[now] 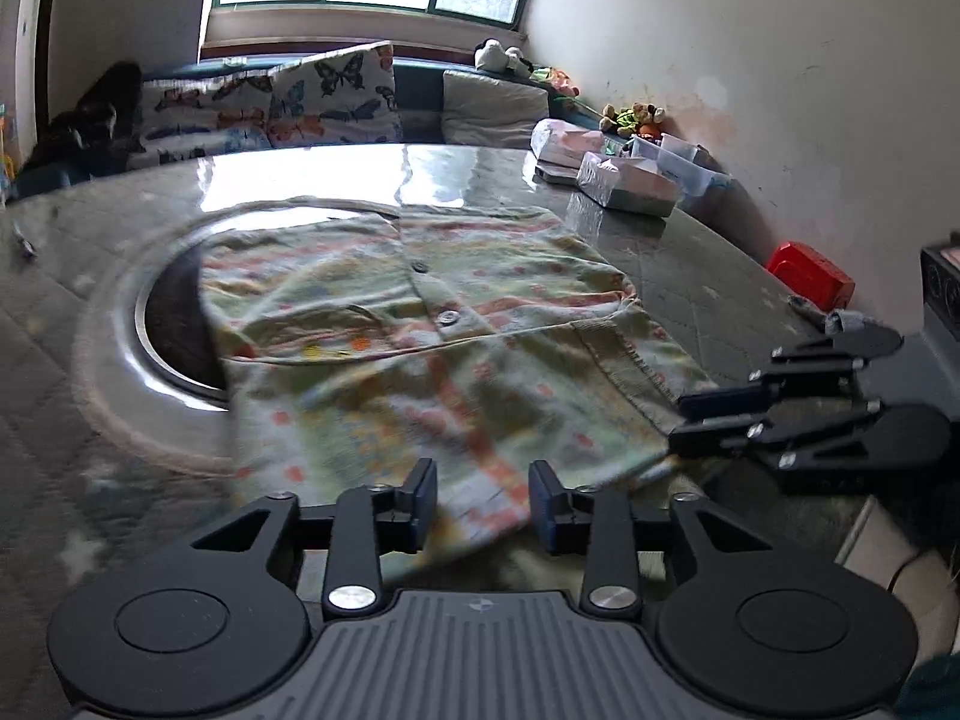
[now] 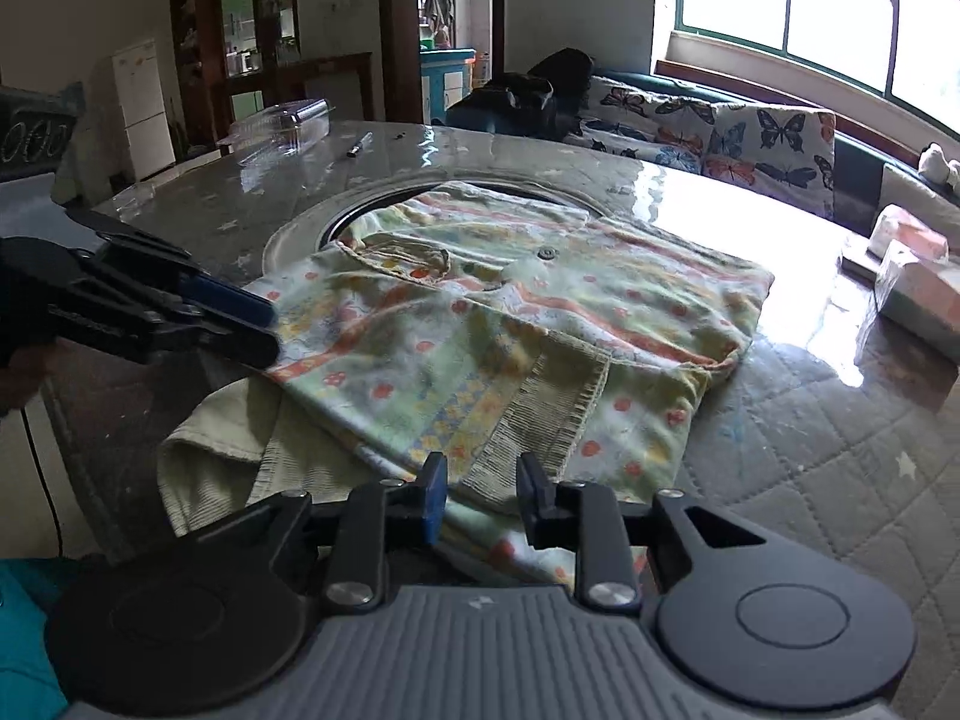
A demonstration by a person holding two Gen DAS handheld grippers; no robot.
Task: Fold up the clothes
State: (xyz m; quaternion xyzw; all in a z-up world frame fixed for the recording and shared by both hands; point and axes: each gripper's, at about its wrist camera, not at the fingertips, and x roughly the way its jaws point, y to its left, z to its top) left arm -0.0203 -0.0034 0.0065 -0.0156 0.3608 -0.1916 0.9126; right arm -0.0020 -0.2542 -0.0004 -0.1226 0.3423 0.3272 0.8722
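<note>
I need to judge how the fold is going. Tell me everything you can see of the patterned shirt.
The patterned shirt is pale green fabric with orange and yellow prints, buttons down its front, and ribbed cuffs. It lies folded and fairly flat on the quilted table, partly covering a round recess. Its near edge sits between both grippers' open jaws, unpinched.

A small pale green garment (image 1: 456, 354), printed with orange and yellow flowers and stripes, lies folded and mostly flat on the tabletop (image 1: 690, 276), its near hem just ahead of and below the left fingers (image 1: 423, 495). Its buttoned placket faces up, with two round buttons showing, well ahead of those fingers. A ribbed cuff (image 2: 540, 420) of a folded-in sleeve lies just beyond the right fingers (image 2: 534, 489), and a plain ribbed part (image 2: 222, 450) bunches off to their left. No fingers press on the cloth.
</note>
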